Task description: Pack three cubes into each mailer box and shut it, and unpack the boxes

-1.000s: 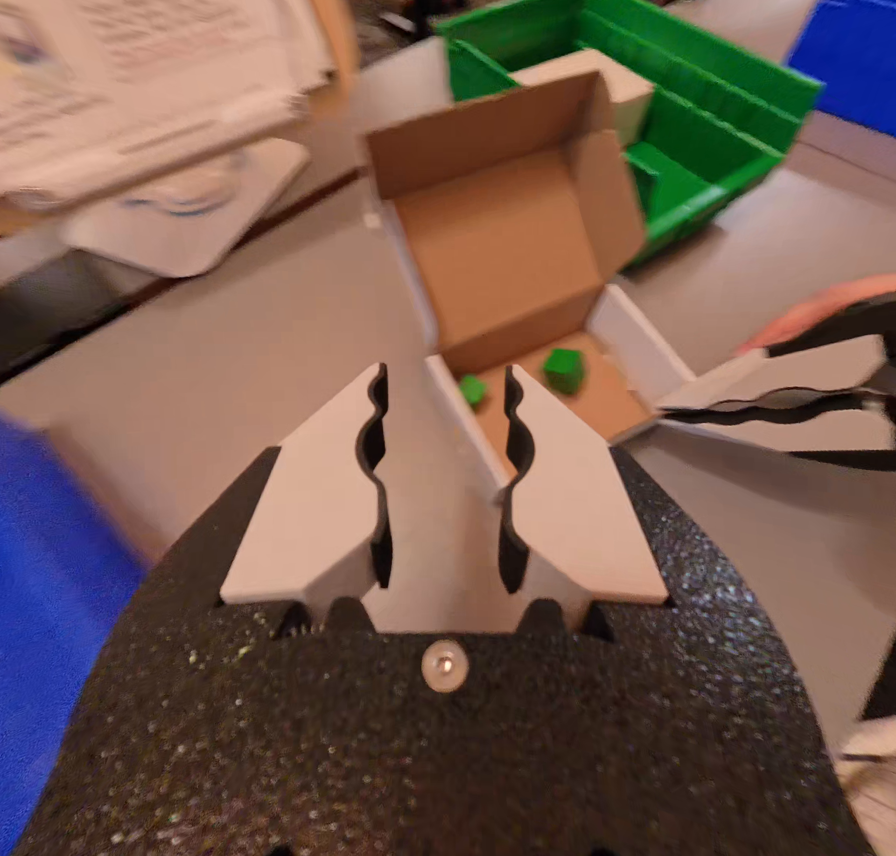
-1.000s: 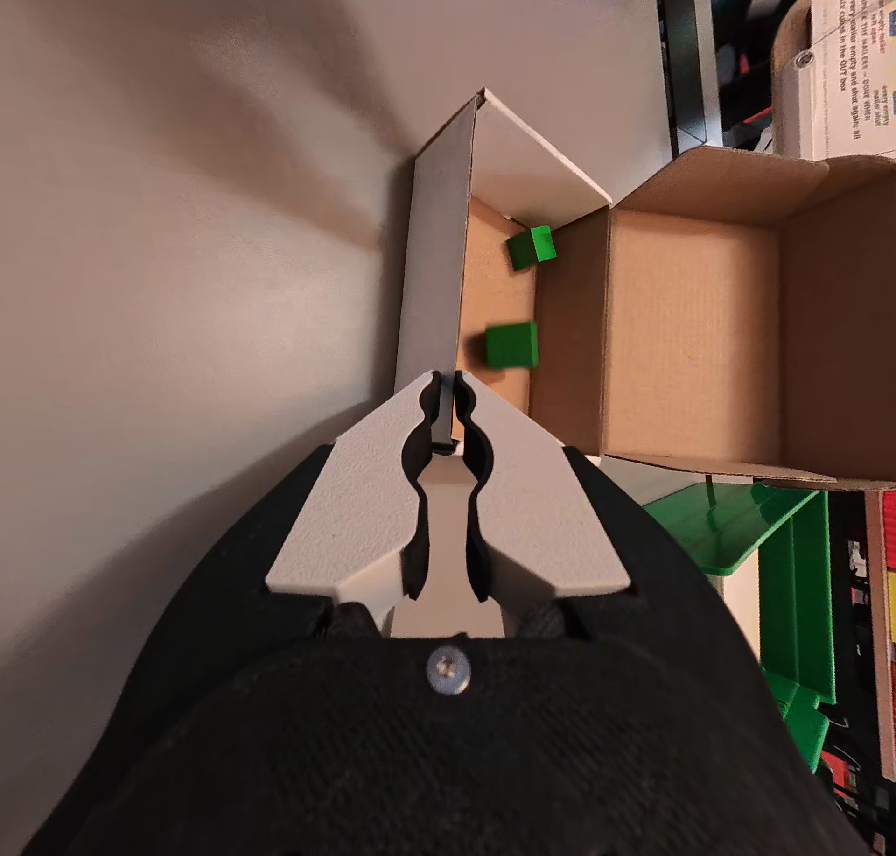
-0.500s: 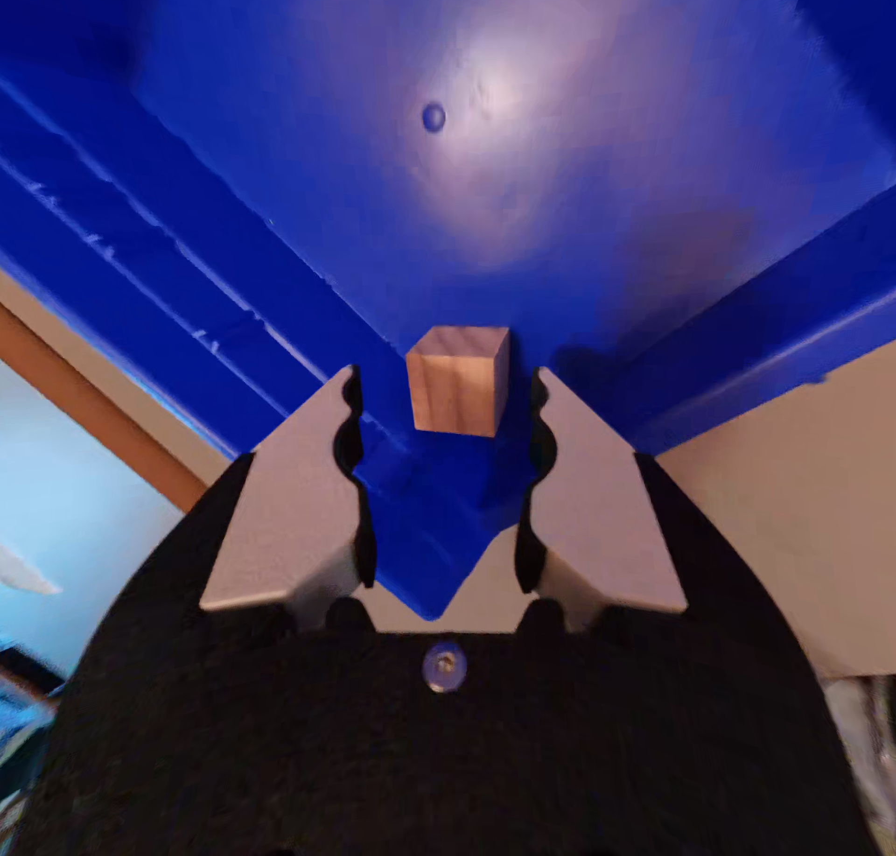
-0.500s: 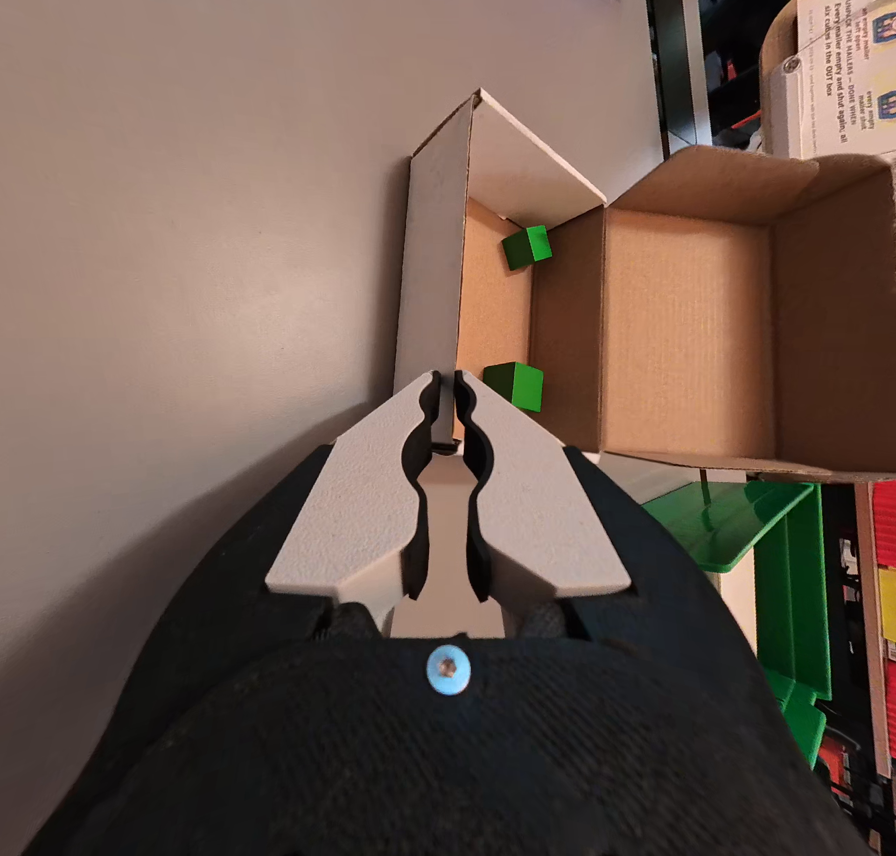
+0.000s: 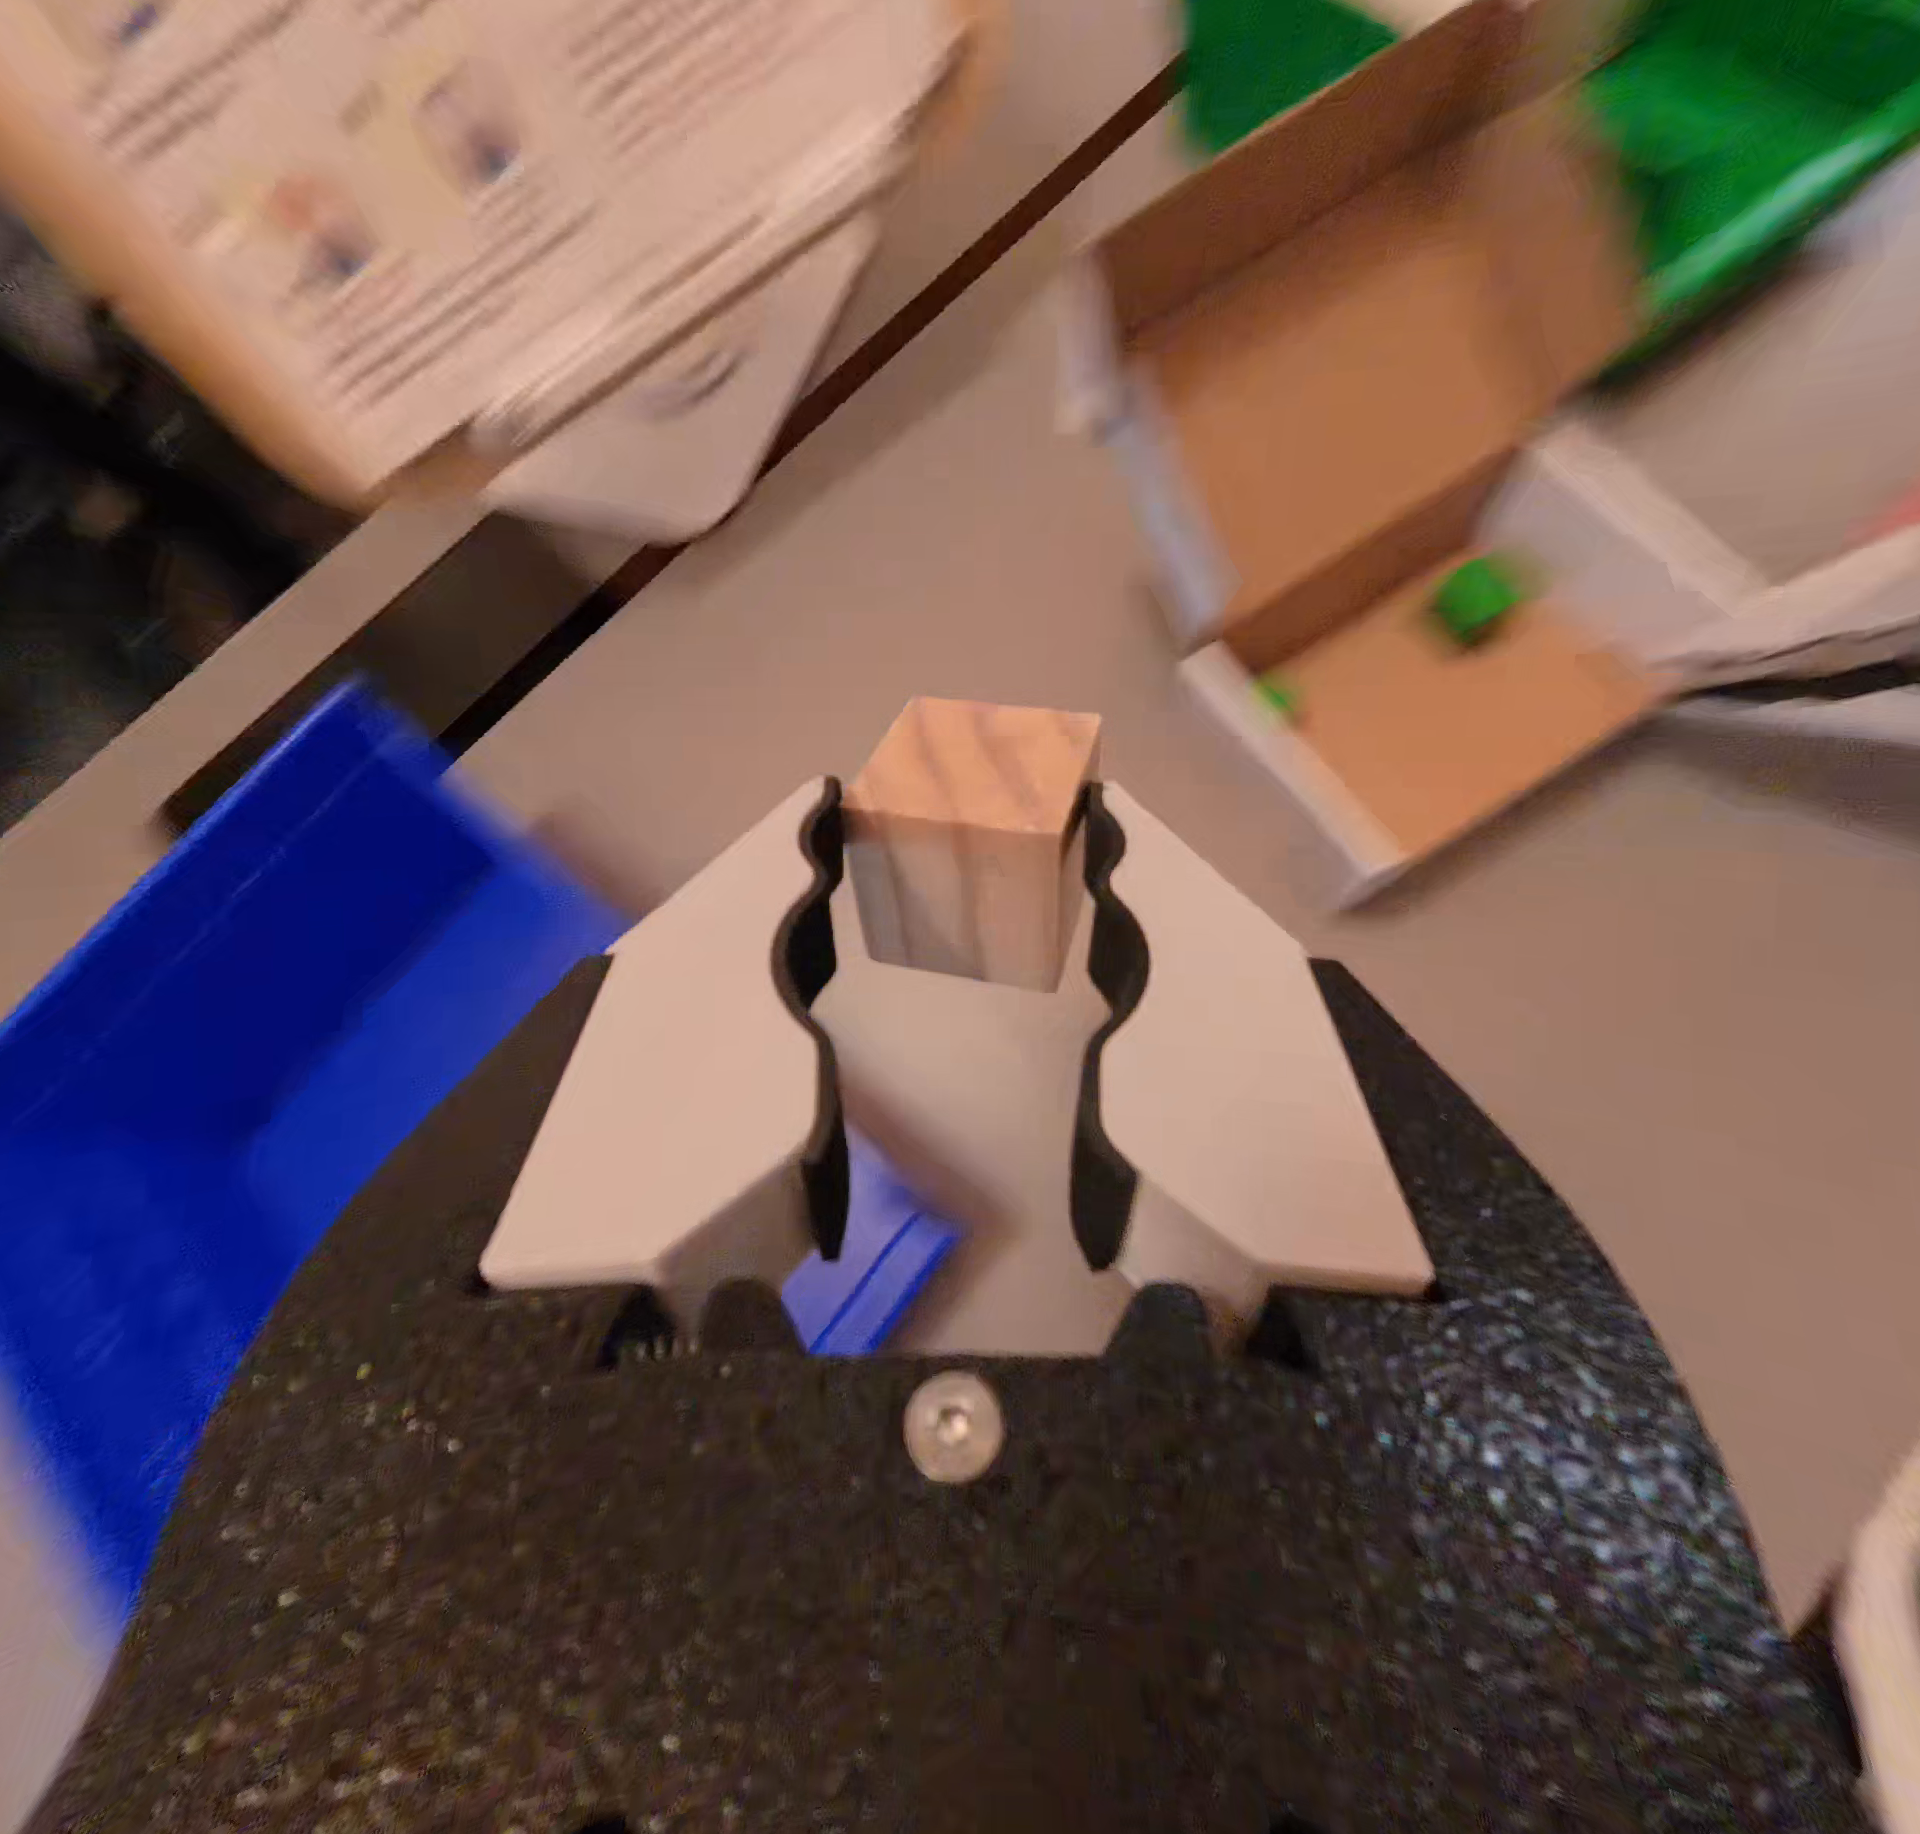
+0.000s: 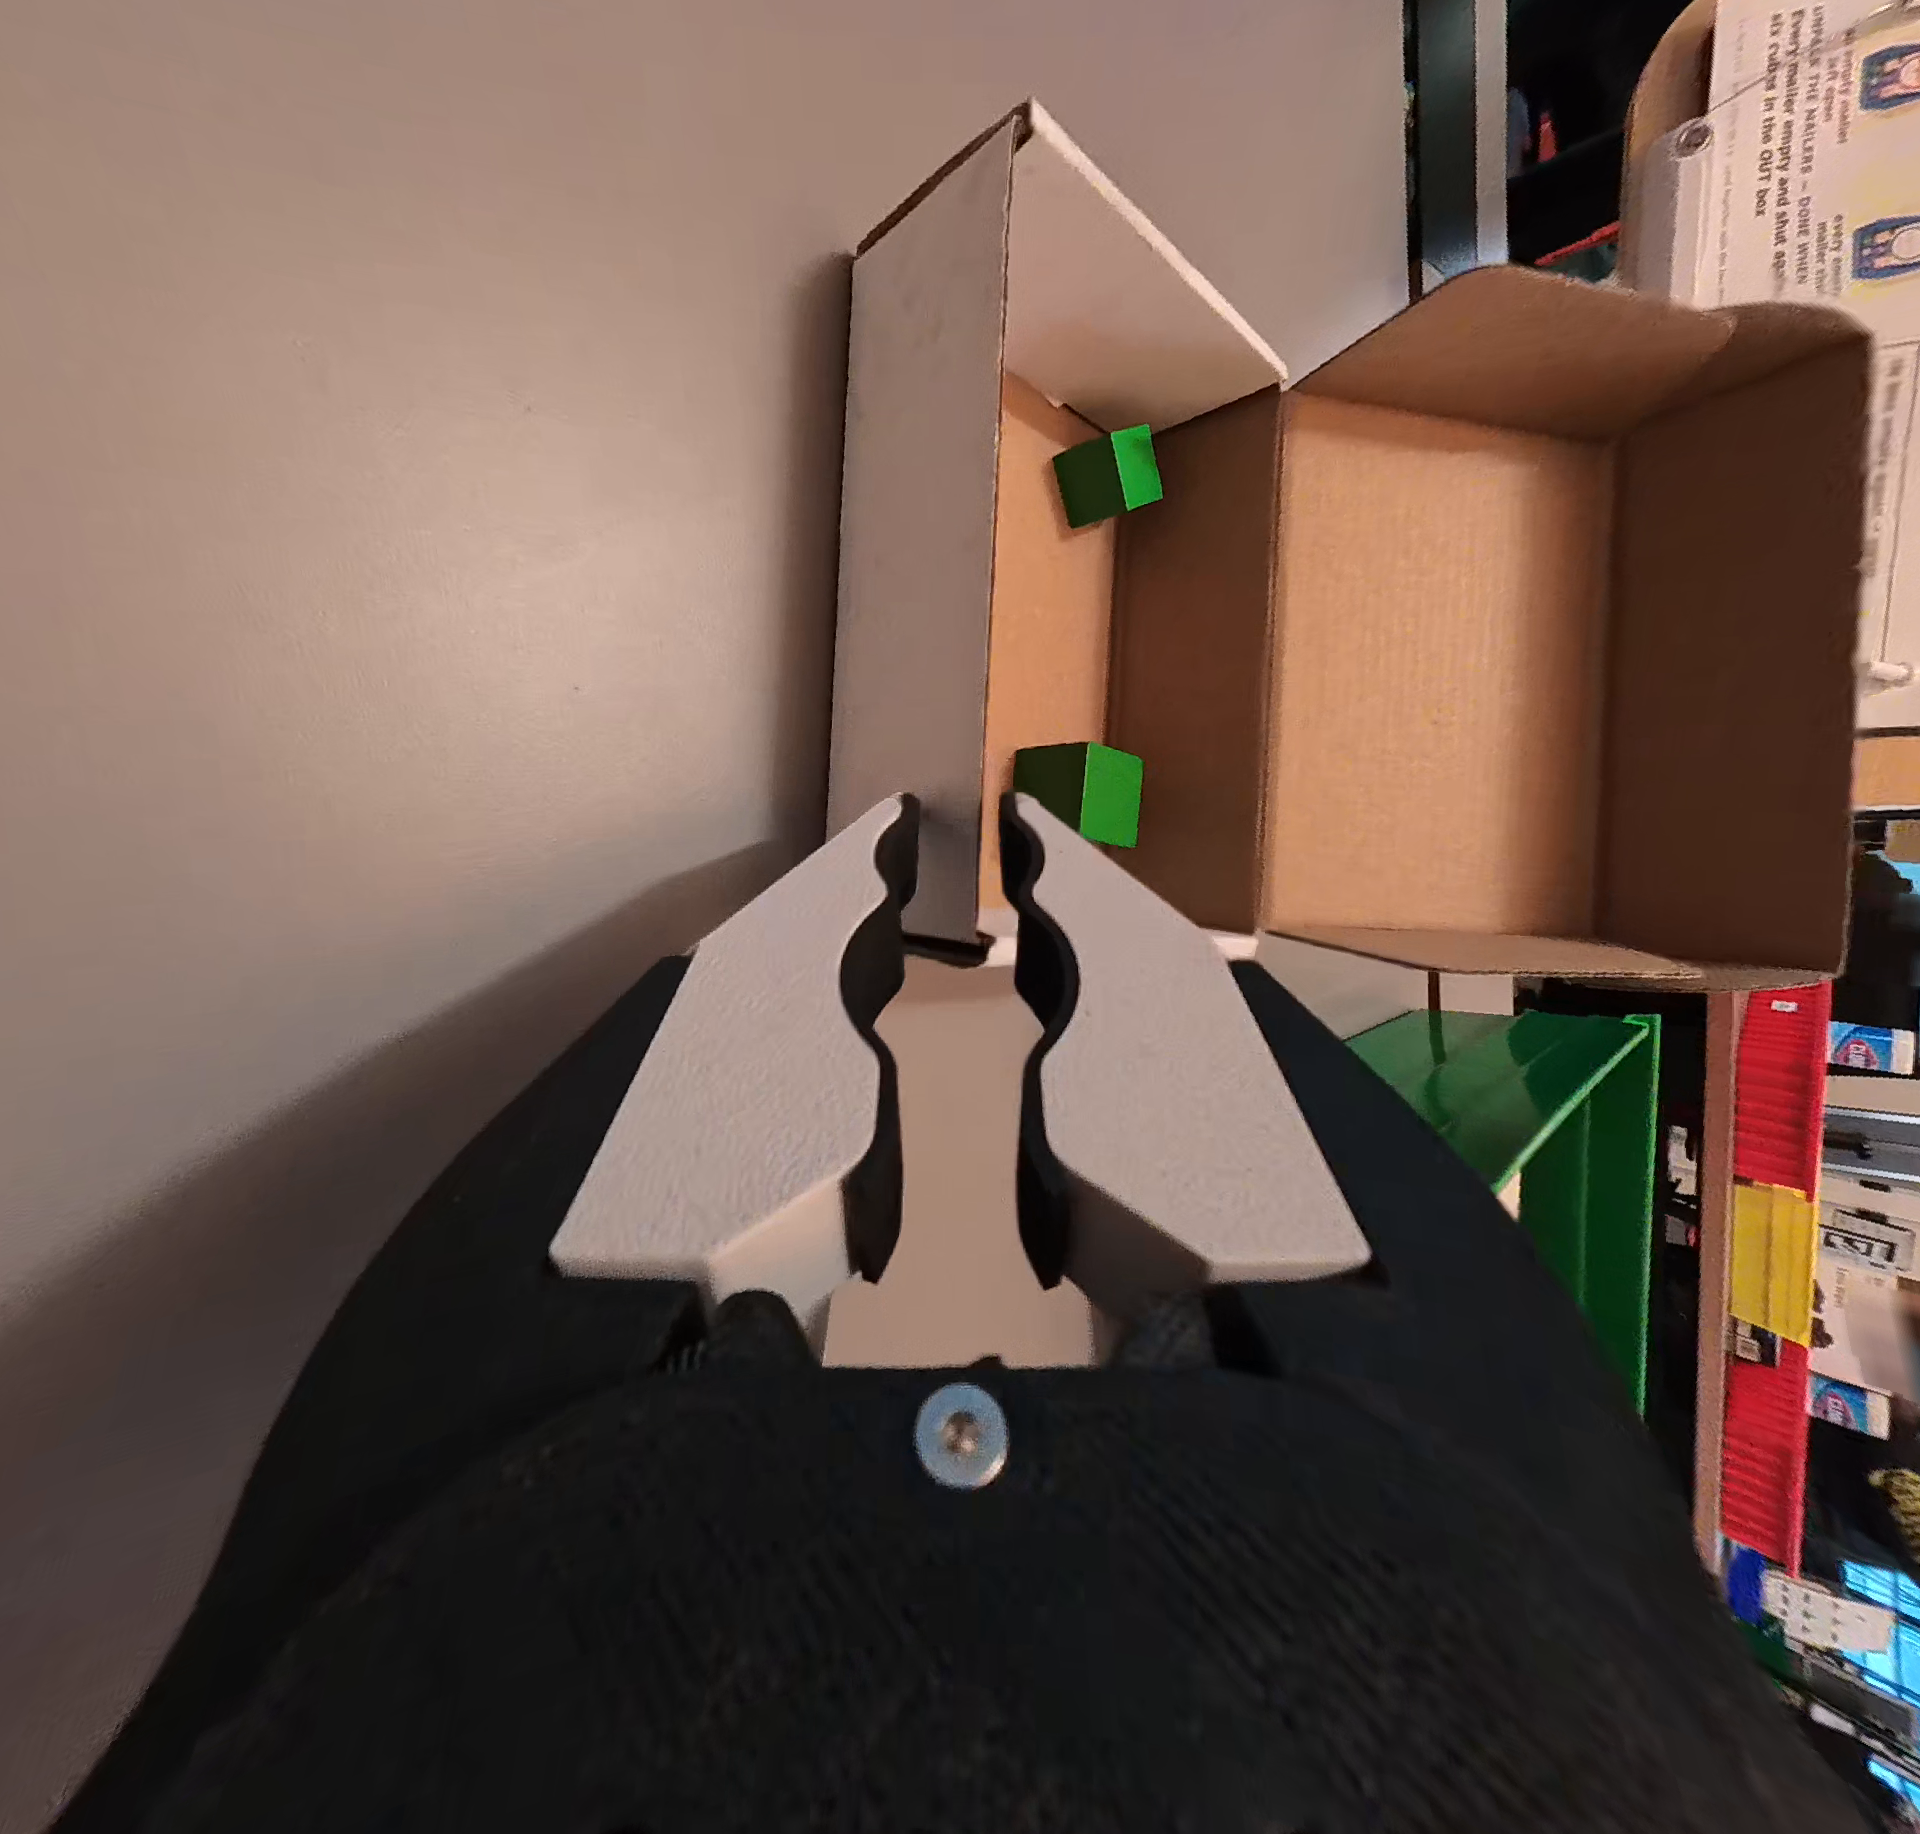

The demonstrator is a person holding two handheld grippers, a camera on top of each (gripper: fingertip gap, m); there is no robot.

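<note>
Presently: left gripper [image 5: 961, 828] clenched on a bare wooden cube [image 5: 971, 844], carried above the table [image 5: 831, 641] beside the blue bin [image 5: 260, 1005], aimed toward the open mailer box [image 5: 1434, 724], likely as third piece. Right gripper [image 6: 958, 828] straddling the box's front wall [image 6: 914, 589], jaws slightly parted, seemingly steadying it. Two green cubes [image 6: 1107, 475] [image 6: 1086, 792] lying inside, lid [image 6: 1455, 662] upright.

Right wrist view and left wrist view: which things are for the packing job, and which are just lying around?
For the job:
- wooden cube, held in the left gripper
- two green cubes inside the open mailer box
- right gripper, straddling the box's front wall
- blue bin
- green bin

Just lying about:
- printed papers
- shelf clutter
</note>
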